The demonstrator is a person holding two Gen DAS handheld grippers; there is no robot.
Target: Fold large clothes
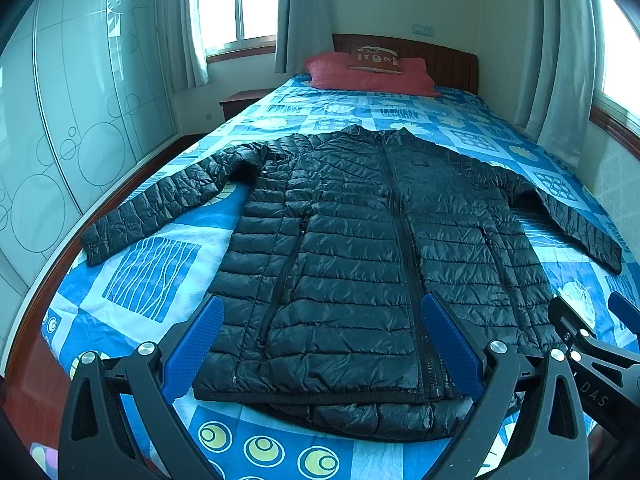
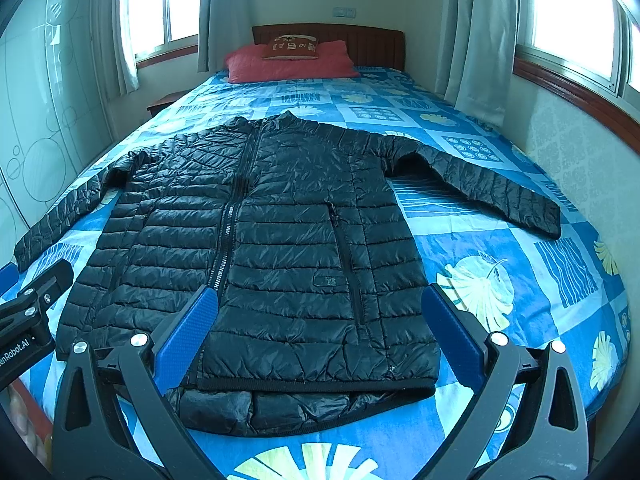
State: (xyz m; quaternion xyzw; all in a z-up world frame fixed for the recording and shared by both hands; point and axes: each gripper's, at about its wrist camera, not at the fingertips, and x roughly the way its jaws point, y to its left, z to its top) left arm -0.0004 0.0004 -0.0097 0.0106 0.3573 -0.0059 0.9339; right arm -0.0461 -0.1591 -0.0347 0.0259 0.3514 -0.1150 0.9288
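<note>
step: start, nothing folded | black jacket (image 1: 360, 248) flat, zipped, sleeves out, on bed (image 1: 152, 280) | left gripper (image 1: 320, 348) and right gripper (image 2: 320, 332): fingers spread, holding nothing, above hem | next, I judge: pinch a sleeve, fold inward

A red pillow (image 1: 370, 76) lies on the blue patterned bedsheet (image 1: 152, 276).

- Bed (image 2: 500, 264) with blue patterned sheet, wooden headboard (image 2: 376, 46) against cream wall (image 1: 400, 0).
- Red pillow (image 2: 292, 65), small cushion (image 2: 291, 47) on top.
- Windows (image 1: 240, 0) with pale curtains (image 1: 298, 16), daylight entering.
- Frosted wardrobe doors (image 1: 80, 112) with circle pattern.
- Wooden nightstand (image 1: 240, 102) beside bed.
</note>
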